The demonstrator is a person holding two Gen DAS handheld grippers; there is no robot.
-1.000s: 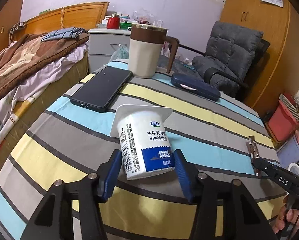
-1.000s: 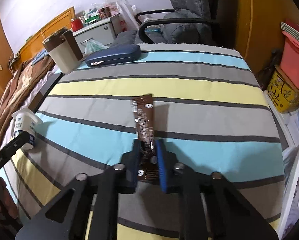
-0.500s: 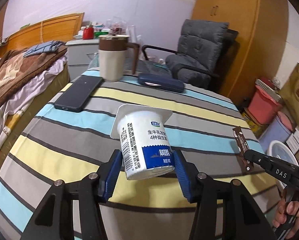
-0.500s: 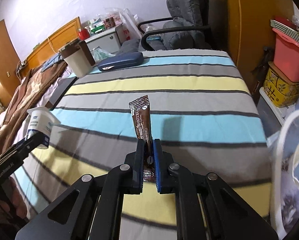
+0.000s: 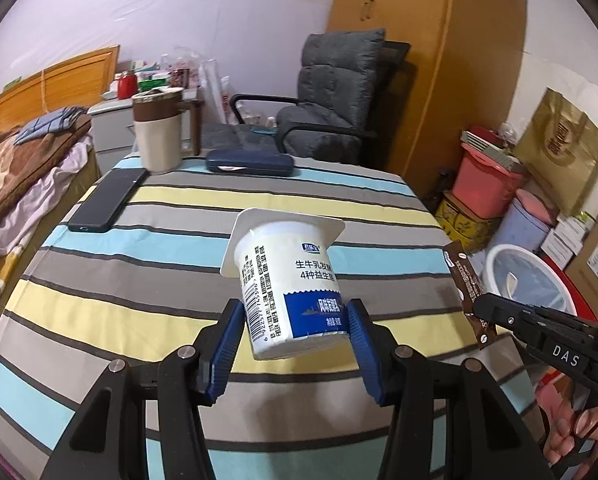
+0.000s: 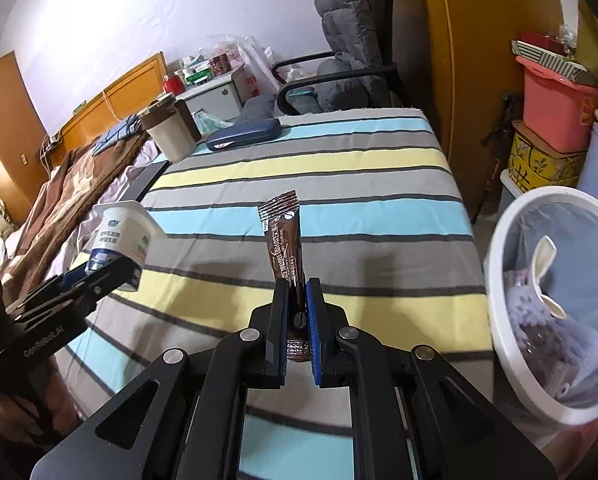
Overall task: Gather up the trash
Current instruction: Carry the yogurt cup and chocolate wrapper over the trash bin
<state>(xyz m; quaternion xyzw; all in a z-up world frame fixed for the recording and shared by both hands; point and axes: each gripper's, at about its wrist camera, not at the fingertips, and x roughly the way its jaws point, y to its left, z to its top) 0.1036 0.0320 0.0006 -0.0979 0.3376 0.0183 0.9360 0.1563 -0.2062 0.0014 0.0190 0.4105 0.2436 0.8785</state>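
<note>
left gripper: clamps yogurt cup, raised above tabletop
right gripper: pinches coffee sachet

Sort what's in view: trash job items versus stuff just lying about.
Job: yogurt cup in left tool; coffee sachet in right tool; bin.
Lying about: phone, mug, case, chair.
</note>
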